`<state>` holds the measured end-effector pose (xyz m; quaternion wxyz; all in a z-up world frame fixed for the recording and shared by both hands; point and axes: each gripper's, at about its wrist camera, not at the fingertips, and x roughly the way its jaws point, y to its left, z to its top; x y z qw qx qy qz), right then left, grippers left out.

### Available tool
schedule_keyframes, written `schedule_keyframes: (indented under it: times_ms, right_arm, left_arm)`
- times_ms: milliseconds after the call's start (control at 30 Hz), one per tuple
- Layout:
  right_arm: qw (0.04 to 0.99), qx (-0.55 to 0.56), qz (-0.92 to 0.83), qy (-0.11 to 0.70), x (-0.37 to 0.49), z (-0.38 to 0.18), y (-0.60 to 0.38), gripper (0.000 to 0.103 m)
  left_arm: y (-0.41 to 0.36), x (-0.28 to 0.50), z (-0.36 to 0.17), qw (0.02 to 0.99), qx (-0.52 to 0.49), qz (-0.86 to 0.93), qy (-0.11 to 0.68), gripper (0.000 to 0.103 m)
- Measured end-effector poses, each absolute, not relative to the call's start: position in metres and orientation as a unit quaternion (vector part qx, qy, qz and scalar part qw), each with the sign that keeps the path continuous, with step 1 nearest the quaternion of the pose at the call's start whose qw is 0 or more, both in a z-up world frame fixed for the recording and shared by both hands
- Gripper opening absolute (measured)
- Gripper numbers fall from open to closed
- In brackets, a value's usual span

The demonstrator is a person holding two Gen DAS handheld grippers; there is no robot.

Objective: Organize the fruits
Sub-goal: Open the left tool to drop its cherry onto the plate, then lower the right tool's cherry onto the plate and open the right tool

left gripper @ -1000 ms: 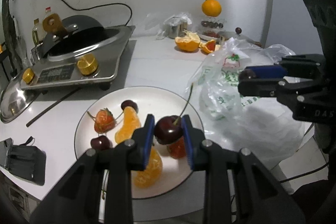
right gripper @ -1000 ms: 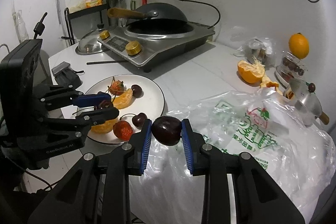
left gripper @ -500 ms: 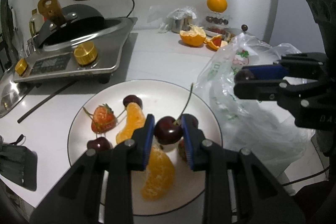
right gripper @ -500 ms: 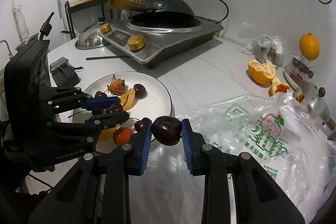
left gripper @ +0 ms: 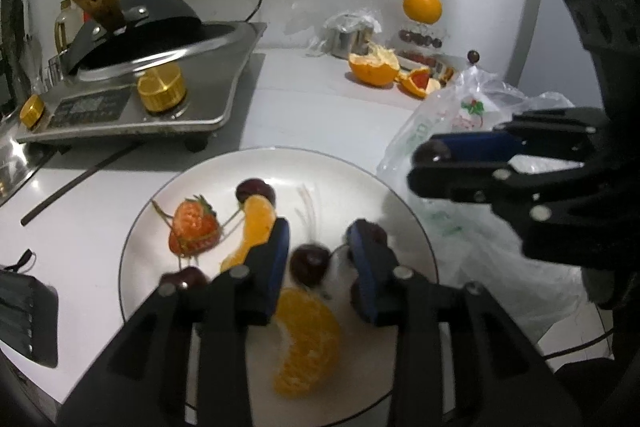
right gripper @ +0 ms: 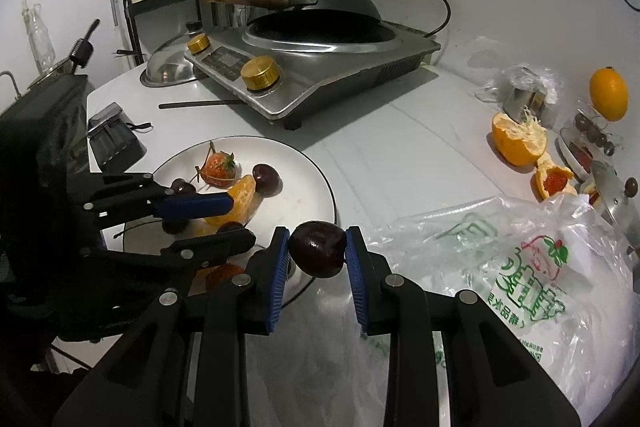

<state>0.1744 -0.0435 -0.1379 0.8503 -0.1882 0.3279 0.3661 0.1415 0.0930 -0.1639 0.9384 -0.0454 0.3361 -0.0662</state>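
Observation:
A white plate (left gripper: pixel 360 187) holds a strawberry (left gripper: pixel 194 227), two orange segments (left gripper: pixel 256 227) and several dark cherries. My left gripper (left gripper: pixel 319 241) hangs low over the plate and its jaws are opening. A dark cherry (left gripper: pixel 308 265) sits between them, and gaps show between it and the blue pads. At the plate's right rim (right gripper: pixel 316 183), my right gripper (right gripper: pixel 318 239) is shut on another dark cherry (right gripper: pixel 318 255). In the left wrist view the right gripper (left gripper: pixel 424 165) reaches in from the right with that cherry at its tips.
An induction cooker with a black wok (left gripper: pixel 132 99) stands behind the plate. A crumpled plastic bag (right gripper: pixel 520 267) lies to the right. Orange halves (left gripper: pixel 374 67) and a whole orange (left gripper: pixel 422 5) sit at the back wall. A black device (left gripper: pixel 24 311) lies left of the plate.
The left gripper came down closer over the plate and its jaws parted, letting go of the stemmed cherry. The right gripper carried its cherry nearer the plate's rim.

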Motion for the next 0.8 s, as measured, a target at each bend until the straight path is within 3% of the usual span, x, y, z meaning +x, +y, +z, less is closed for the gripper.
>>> schedule_keyframes:
  times_ms: [100, 800]
  right_arm:
    - [0.849, -0.190, 0.368, 0.327, 0.176, -0.138, -0.039, 0.030]
    - [0.836, -0.202, 0.383, 0.337, 0.194, -0.154, 0.013, 0.030]
  left_arm:
    - [0.095, 0.139, -0.161, 0.940, -0.046, -0.065, 0.332, 0.049]
    - [0.144, 0.102, -0.153, 0.949, -0.071, -0.016, 0.307, 0.050]
